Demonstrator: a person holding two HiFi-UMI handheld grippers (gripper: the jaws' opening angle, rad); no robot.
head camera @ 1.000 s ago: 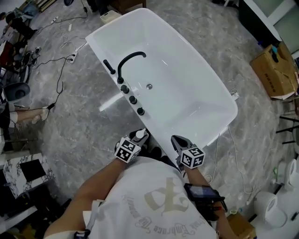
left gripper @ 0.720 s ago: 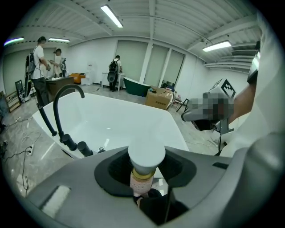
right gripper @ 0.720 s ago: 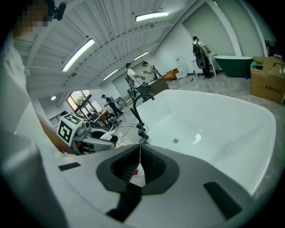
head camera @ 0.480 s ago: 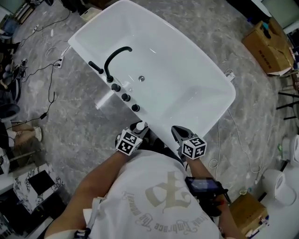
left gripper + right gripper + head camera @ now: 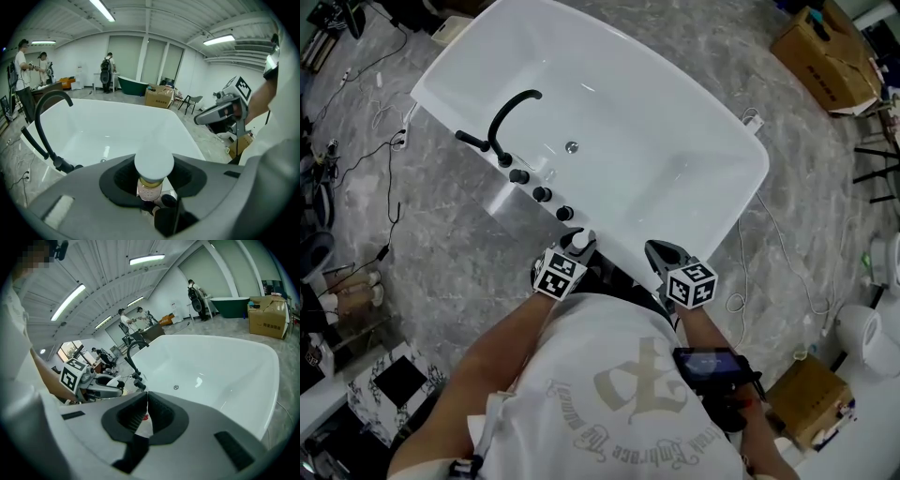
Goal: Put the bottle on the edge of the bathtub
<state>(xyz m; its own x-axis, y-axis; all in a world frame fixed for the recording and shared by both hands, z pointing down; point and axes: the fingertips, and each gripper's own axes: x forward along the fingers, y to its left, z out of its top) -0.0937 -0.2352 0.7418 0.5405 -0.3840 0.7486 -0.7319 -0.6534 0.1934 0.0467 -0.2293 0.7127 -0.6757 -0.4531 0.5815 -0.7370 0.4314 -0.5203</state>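
Observation:
A small bottle with a round white cap and a pinkish body stands upright between the jaws of my left gripper, which is shut on it. It hovers just at the near rim of the white bathtub, close to the row of black knobs. In the left gripper view the bottle fills the middle of the left gripper, with the bathtub beyond. My right gripper is held at the same rim further right. The right gripper is shut with nothing in it.
A curved black faucet rises from the tub's left rim. Cardboard boxes stand at the top right and bottom right. Cables trail over the grey floor on the left. People stand far back in the room.
The head view has swung, so the tub sits higher and further left in the picture. Both grippers stay at the near rim, the left still shut on the bottle.

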